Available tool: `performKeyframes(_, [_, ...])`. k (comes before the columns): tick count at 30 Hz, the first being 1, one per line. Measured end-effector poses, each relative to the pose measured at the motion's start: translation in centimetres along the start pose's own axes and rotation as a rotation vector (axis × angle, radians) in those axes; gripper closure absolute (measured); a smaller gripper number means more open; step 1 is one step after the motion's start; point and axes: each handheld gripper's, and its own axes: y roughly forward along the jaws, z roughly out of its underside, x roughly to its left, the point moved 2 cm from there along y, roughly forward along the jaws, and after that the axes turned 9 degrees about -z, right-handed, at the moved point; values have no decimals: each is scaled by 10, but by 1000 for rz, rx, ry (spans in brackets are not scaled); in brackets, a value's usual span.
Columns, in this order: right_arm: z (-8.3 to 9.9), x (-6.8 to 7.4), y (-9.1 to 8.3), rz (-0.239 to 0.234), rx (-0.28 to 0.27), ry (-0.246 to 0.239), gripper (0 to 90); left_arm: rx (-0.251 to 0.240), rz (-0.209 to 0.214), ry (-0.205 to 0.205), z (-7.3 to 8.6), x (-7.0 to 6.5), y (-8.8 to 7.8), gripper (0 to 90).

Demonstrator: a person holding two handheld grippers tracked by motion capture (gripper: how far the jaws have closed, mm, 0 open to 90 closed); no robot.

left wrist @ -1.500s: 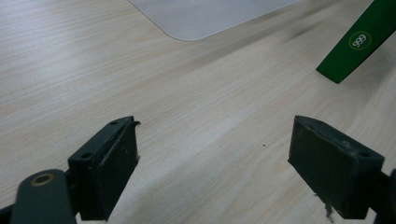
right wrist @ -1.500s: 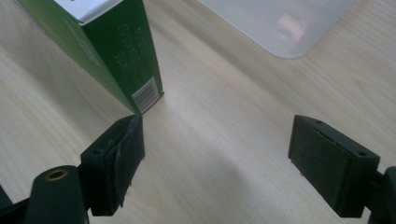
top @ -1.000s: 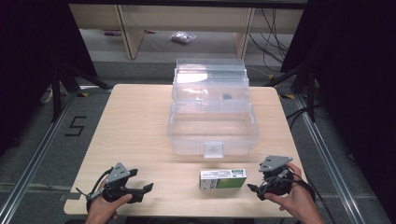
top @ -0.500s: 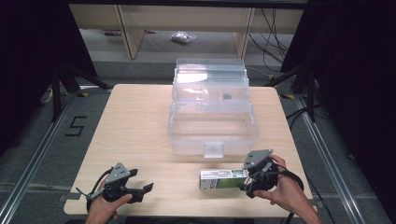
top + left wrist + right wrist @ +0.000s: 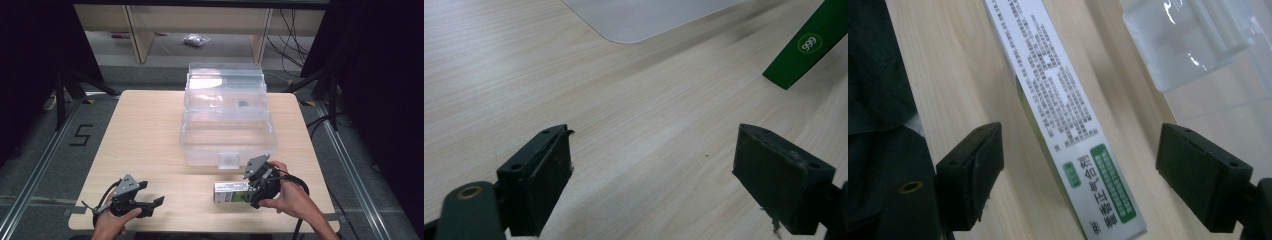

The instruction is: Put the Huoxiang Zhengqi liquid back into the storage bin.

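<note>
Right tool [image 5: 250, 191] now moved in from desk edge, jaws wide open astride green-white flat cardboard box [image 5: 231, 192] lying on desk [image 5: 145, 135]; grasp imminent. Left tool [image 5: 150, 202] open, empty, idle.

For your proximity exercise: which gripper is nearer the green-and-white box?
Right. The right gripper straddles the box at its end; the left gripper rests far off.

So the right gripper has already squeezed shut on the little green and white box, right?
Not quite. The right gripper is at the green and white box, but its jaws stand wide open on either side of it, not squeezed shut. The right gripper view shows the gaps.
</note>
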Motion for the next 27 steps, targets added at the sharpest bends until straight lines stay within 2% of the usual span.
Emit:
performKeyframes(5, [-7, -1, 5, -12, 34, -6, 211, -10, 3, -14, 0, 0, 1, 150])
performKeyframes(6, [-10, -1, 8, -17, 51, 5, 218, -10, 5, -12, 0, 0, 1, 150])
performKeyframes(7, [-11, -2, 9, -25, 53, -19, 220, -11, 6, -10, 0, 0, 1, 150])
performKeyframes(9, [-13, -2, 10, -25, 59, -22, 222, -9, 7, -10, 0, 1, 1, 150])
performKeyframes(11, [-17, -3, 16, -55, 90, -20, 231, -10, 5, -12, 0, 0, 1, 150])
performKeyframes(12, [-18, -4, 17, -51, 96, -42, 232, -10, 6, -11, 0, 0, 1, 150])
performKeyframes(14, [-20, -5, 22, -64, 110, -45, 237, -9, 7, -8, 0, 1, 0, 150])
performKeyframes(16, [-21, -4, 23, -56, 115, -37, 241, -7, 6, -6, 0, 1, 0, 150])
performKeyframes(18, [-22, -5, 26, -68, 134, -42, 255, -7, 6, -6, 0, 1, 0, 150])
performKeyframes(20, [-22, -4, 27, -66, 140, -23, 263, -10, 6, -11, 0, 0, 1, 150])
performKeyframes(23, [-22, -6, 32, -72, 155, -48, 275, -10, 6, -12, 0, 0, 1, 150])
performKeyframes(24, [-22, -5, 32, -69, 165, -29, 279, -11, 8, -10, 0, 0, 1, 150])
performKeyframes(25, [-23, -6, 34, -74, 168, -48, 285, -7, 6, -7, 0, 1, 0, 150])
performKeyframes(26, [-22, -2, 34, -66, 185, 1, 297, -8, 6, -8, 0, 1, 0, 150])
performKeyframes(27, [-23, -4, 35, -85, 180, -28, 304, -7, 6, -13, 0, 1, 1, 150])
